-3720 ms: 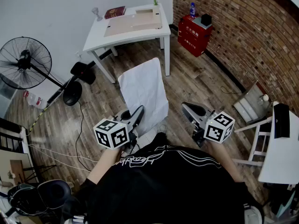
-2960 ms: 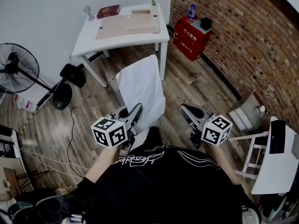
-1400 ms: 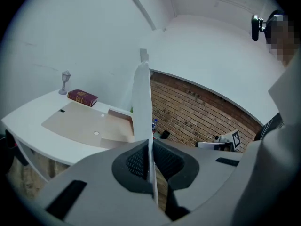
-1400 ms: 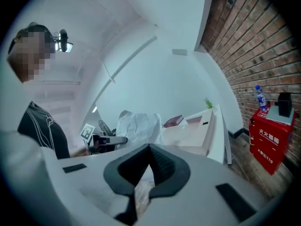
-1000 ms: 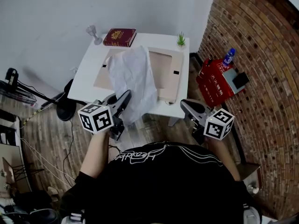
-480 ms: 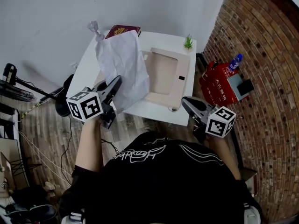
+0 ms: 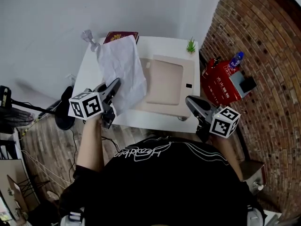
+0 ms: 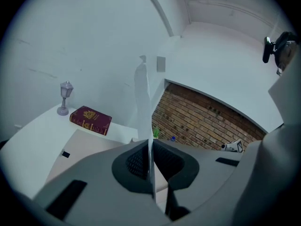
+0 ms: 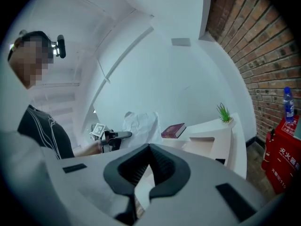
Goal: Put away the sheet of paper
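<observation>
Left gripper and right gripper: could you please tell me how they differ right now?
The left gripper is shut on the crumpled white sheet of paper; the right gripper holds nothing. The left gripper shows over the white table's left side; the right gripper by its right edge. Both have closed jaws.

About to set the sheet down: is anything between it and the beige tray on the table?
Nothing visible. The sheet, shut in the left gripper, hangs over the beige tray at its left edge; book and plant sit beyond it.
</observation>
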Motion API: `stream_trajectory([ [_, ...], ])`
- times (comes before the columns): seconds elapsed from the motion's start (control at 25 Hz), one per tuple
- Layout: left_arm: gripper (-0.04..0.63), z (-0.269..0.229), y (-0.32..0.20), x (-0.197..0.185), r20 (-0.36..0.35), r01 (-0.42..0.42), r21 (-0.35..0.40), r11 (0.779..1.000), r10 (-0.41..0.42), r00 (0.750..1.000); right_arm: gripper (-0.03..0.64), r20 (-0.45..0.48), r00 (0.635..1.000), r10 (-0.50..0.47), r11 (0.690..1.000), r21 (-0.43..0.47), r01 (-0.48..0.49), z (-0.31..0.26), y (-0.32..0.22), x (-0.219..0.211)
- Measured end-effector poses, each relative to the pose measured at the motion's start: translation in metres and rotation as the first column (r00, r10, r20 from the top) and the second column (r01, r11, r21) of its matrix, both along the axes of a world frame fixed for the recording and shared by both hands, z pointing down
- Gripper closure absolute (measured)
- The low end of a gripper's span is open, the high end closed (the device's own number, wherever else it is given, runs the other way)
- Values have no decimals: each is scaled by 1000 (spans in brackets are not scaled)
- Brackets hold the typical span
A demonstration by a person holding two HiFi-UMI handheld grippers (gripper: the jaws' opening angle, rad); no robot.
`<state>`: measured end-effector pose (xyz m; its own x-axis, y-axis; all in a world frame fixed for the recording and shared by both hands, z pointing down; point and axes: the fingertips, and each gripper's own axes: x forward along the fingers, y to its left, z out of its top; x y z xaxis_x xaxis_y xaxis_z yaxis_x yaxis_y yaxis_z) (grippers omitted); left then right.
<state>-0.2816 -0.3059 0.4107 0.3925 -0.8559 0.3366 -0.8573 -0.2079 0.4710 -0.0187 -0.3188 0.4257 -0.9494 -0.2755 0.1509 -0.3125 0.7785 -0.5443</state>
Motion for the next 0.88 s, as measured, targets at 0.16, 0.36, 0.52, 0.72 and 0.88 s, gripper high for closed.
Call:
stream_trajectory([
  [0.16, 563, 27, -14, -15, -37, -42, -53, 998, 40, 998, 616, -21, 998, 53, 998, -16, -53, 5, -2, -8],
  [0.36, 563, 55, -29, -23, -162, -112, -80, 990, 98, 982, 616, -49, 992, 114, 993, -24, -116, 15, -4, -18],
  [0.52, 563, 81, -35, -29, -231, -174, -137, 975, 140, 963, 615, -57, 982, 181, 982, -47, -184, 27, -2, -20],
  [0.72, 563, 113, -45, -34, -268, -214, -203, 956, 156, 951, 616, -83, 968, 237, 968, -65, -243, 39, 3, -17],
  [0.88, 563, 139, -51, -34, -269, -227, -256, 940, 156, 950, 615, -80, 960, 268, 959, -71, -273, 43, 3, -17],
])
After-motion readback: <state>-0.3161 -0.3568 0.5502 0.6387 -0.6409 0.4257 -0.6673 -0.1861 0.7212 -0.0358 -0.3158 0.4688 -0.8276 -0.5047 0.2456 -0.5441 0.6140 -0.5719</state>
